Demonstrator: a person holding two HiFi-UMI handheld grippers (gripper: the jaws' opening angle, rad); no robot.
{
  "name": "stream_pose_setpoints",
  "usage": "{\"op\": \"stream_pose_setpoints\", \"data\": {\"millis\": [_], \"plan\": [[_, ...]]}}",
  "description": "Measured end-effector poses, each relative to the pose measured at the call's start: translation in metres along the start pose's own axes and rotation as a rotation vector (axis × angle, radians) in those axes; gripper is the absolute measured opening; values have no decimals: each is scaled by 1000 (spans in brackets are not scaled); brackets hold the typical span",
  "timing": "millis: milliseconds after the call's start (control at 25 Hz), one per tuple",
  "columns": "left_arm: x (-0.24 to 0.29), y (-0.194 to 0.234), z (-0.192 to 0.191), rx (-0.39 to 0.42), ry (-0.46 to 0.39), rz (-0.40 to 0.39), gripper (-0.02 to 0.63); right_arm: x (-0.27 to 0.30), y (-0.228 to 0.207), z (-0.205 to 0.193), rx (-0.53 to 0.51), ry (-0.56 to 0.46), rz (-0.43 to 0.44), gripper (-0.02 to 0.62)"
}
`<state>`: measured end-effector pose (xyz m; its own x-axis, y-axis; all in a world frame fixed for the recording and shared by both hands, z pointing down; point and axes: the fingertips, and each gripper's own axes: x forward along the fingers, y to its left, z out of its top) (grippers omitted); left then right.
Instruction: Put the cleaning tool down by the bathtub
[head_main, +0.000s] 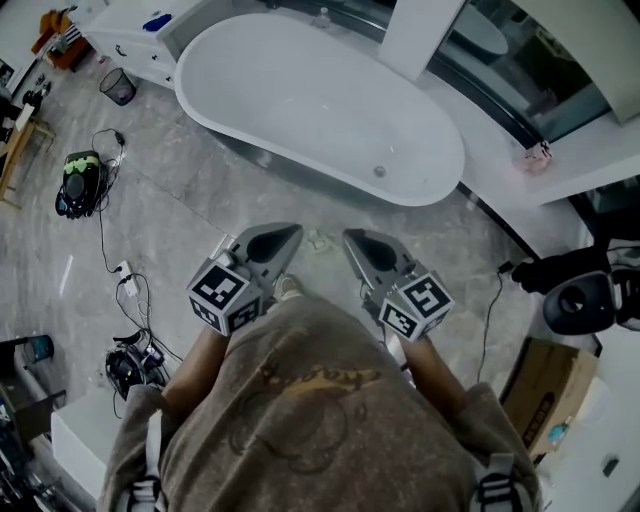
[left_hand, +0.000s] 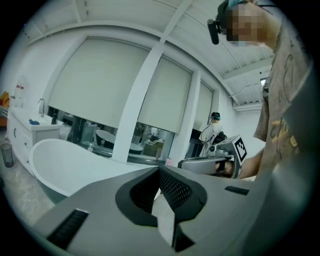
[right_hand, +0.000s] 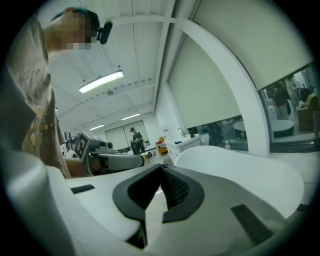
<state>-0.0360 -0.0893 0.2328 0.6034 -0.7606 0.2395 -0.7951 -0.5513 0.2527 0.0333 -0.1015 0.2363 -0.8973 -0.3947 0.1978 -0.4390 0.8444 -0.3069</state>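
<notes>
The white oval bathtub (head_main: 320, 105) stands on the grey stone floor ahead of me. My left gripper (head_main: 290, 234) and right gripper (head_main: 352, 240) are held side by side in front of my chest, pointing toward the tub. Both are shut with nothing between the jaws. A small pale object (head_main: 318, 241) lies on the floor between their tips, short of the tub; I cannot tell what it is. In the left gripper view, the left gripper (left_hand: 159, 171) is shut, with the right gripper (left_hand: 210, 164) beside it and the tub (left_hand: 65, 165) beyond. The right gripper (right_hand: 161, 167) is likewise shut, with the tub (right_hand: 240, 170) ahead.
A white pillar (head_main: 420, 35) rises behind the tub. A vanity cabinet (head_main: 135, 35) and a mesh bin (head_main: 118, 86) stand at the far left. A black device (head_main: 78, 182) with cables lies on the left floor. A cardboard box (head_main: 545, 390) and black equipment (head_main: 590, 295) sit at right.
</notes>
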Motion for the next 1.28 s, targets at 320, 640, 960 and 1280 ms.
{"op": "stream_pose_setpoints", "data": {"millis": [320, 640, 960, 1280], "plan": [[-7, -10, 30, 99, -67, -10, 2, -18, 18, 37, -67, -116, 52, 5], [-6, -15, 28, 110, -75, -3, 2, -22, 21, 38, -71, -126, 61, 5], [2, -24, 21, 114, -75, -10, 2, -27, 20, 30, -52, -121, 82, 5], [0, -31, 10, 78, -50, 3, 2, -28, 32, 23, -87, -86, 170, 5]]}}
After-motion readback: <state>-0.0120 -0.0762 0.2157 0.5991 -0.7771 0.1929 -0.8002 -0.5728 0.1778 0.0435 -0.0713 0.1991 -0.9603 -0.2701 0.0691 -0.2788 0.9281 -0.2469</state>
